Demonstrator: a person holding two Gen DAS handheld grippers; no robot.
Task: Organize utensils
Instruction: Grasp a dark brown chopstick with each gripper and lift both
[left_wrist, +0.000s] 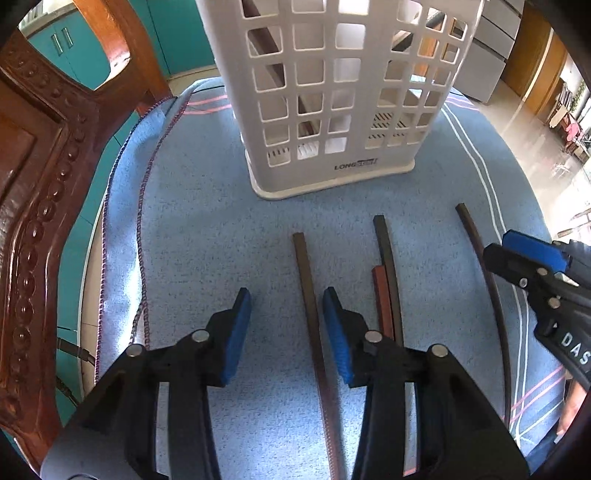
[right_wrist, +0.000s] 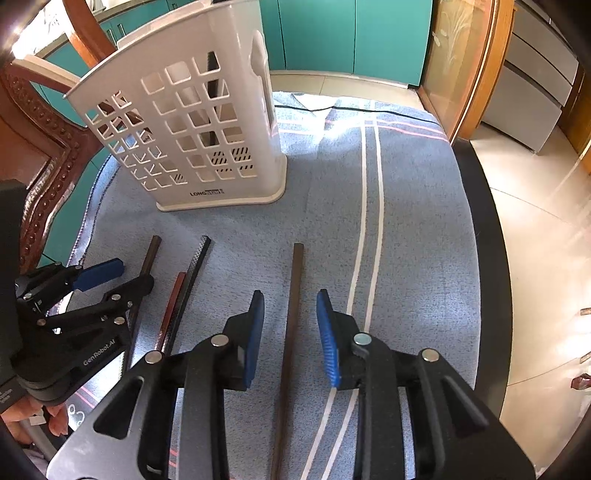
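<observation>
4 chopsticks lie flat on the blue towel (right_wrist: 406, 229), all running near-to-far, far tips pointing at the white holder (left_wrist: 343, 92).

Left to right:
- Leftmost chopstick (left_wrist: 308, 295): dark brown, square section. It sits in the gap of the left gripper (left_wrist: 287, 332), closer to the right pad than the left. Jaws spread wide, nothing clamped, pads clear of the stick.
- Black chopstick (left_wrist: 388, 266): textured surface in the right wrist view, longer reach toward the holder.
- Reddish-brown chopstick (left_wrist: 382, 299): lies touching the black one's left side, far tip set back nearer than the black tip.
- Rightmost chopstick (right_wrist: 293, 314): dark brown, square section, well apart from the pair. It lies centred between the fingers of the right gripper (right_wrist: 290, 332). Jaws open, not touching it.

Holder: white plastic lattice with square cut-outs, slotted base, "LONG..." lettering on the bottom rim. Stands upright at the far side of the towel. At least 1 dark stick shows leaning inside it, through the holes.

Towel has white double stripes (right_wrist: 364, 229) down the right side and pink lines at the far edge. Carved wooden chair (left_wrist: 40, 206) on the left, teal cabinets (right_wrist: 351, 37) beyond.
</observation>
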